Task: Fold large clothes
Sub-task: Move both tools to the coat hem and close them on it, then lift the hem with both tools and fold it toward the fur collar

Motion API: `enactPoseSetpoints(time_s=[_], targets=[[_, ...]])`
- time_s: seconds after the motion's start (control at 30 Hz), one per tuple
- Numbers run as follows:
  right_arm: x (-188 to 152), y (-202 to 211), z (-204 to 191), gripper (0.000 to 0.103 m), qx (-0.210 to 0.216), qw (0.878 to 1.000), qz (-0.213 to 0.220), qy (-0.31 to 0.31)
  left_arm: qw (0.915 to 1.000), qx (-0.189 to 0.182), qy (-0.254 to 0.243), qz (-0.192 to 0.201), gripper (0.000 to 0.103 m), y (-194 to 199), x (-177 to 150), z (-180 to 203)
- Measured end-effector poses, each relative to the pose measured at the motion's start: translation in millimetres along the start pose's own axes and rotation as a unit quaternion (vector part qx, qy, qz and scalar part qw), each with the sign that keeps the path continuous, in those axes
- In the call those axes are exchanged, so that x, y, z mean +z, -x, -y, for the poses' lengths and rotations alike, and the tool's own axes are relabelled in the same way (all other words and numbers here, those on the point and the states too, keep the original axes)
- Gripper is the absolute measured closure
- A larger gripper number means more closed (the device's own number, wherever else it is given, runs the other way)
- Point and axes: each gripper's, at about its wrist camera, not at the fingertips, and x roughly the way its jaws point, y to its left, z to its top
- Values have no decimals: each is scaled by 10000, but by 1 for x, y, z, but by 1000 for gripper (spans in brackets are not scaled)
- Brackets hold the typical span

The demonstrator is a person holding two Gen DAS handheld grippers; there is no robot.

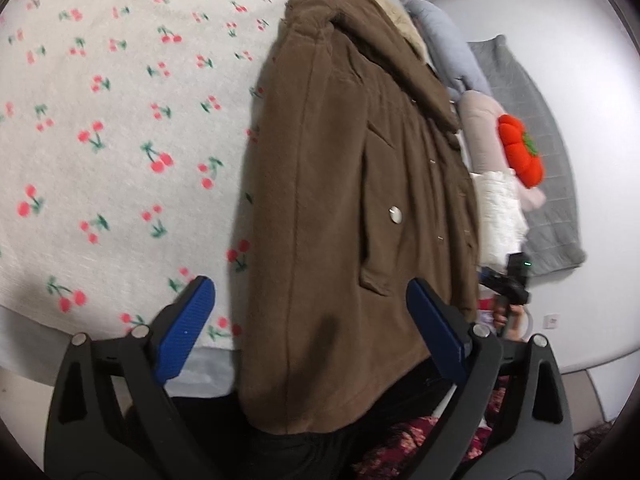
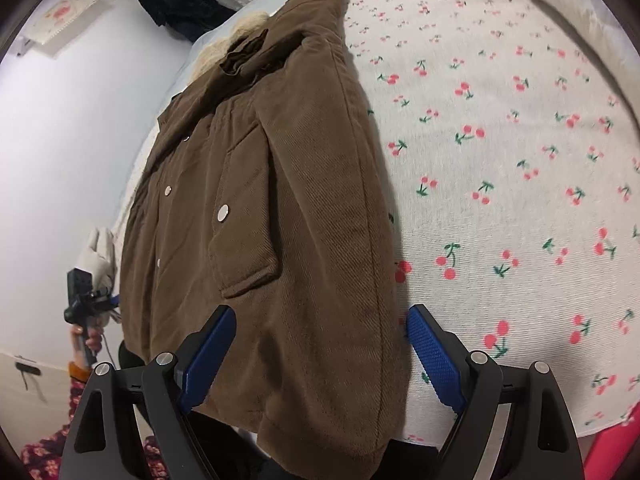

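Observation:
A brown corduroy coat (image 1: pixel 344 208) with silver snaps and a cream fleece collar lies lengthwise on the cherry-print bed cover (image 1: pixel 120 120), both sides folded in to a narrow strip. It also shows in the right wrist view (image 2: pixel 280 220). My left gripper (image 1: pixel 312 316) is open, its blue pads straddling the coat's hem above the bed edge. My right gripper (image 2: pixel 320 348) is open too, blue pads either side of the hem's other corner. Neither holds the cloth. Each view shows the other gripper small beside the coat (image 1: pixel 512 280) (image 2: pixel 86 304).
The cherry cover (image 2: pixel 500 160) spreads wide beside the coat. Pillows, a grey quilt (image 1: pixel 536 152) and a red pumpkin cushion (image 1: pixel 520 152) lie along the white wall. A dark garment (image 2: pixel 180 4) hangs at the far end. The bed's front edge is just below the hem.

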Motion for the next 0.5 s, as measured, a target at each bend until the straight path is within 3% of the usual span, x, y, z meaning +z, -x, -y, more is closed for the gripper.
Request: enactPoseSetpoints(time_s=[0.1, 0.3, 0.5], targets=[[1, -5, -4, 14, 194, 9998, -50, 31, 9995, -279, -66, -102, 12, -5, -5, 5], [-4, -12, -13, 16, 180, 9997, -38, 144, 9979, -620, -136, -131, 20, -16, -18, 14], [-18, -6, -10, 37, 268, 9996, 34, 56, 9959, -902, -38, -93, 28, -18, -29, 18]])
